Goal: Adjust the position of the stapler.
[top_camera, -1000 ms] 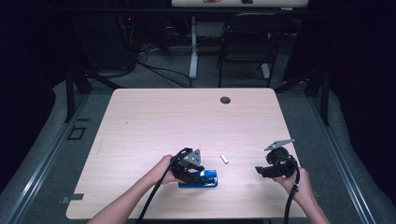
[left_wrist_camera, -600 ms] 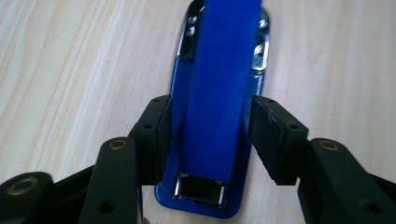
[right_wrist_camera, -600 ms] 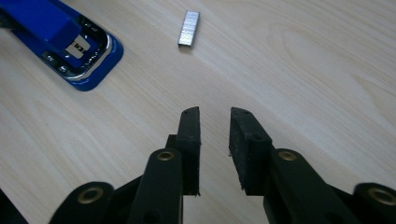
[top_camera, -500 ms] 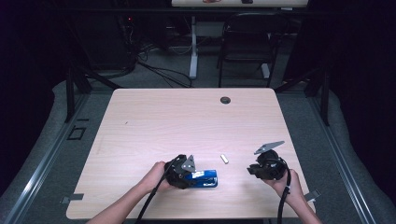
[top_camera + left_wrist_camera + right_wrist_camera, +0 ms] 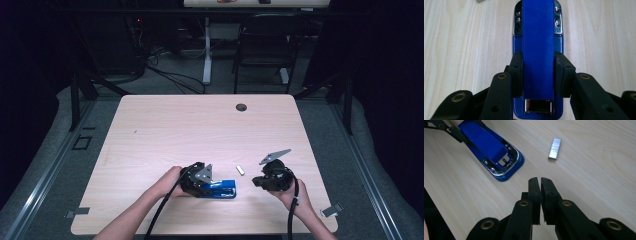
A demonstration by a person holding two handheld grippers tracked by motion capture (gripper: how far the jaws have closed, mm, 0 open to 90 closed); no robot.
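Looking down from the high view, the worktop (image 5: 210, 130) is a pale wood slab with rounded corners. The blue stapler (image 5: 222, 190) lies near the front edge, left of centre, its long axis running across the worktop. The left gripper (image 5: 199, 181) sits over the stapler's left end. The right gripper (image 5: 256, 182) is held just above the surface to the right of the stapler, apart from it. A short staple strip (image 5: 240, 170) lies between the two grippers, touching neither. A dark round grommet (image 5: 241, 107) sits near the far edge. The far half of the worktop and the whole left side are open room; the right gripper is nearer the right edge than the stapler is.

Left gripper view: the stapler (image 5: 538, 50) runs straight up the frame between the fingers (image 5: 516, 75). Both pads press on the sides of the blue top arm near its rear end, so the stapler is clamped; the jaws have just been closing on it. The chrome front plate lies at the far end, with bare wood on both sides.

Right gripper view: the fingers (image 5: 534, 192) are brought together with only a hairline gap and nothing between them; the jaws have just been closing. The stapler's (image 5: 491, 150) front end lies up and left, the staple strip (image 5: 554, 148) up and right, both well clear of the fingertips.
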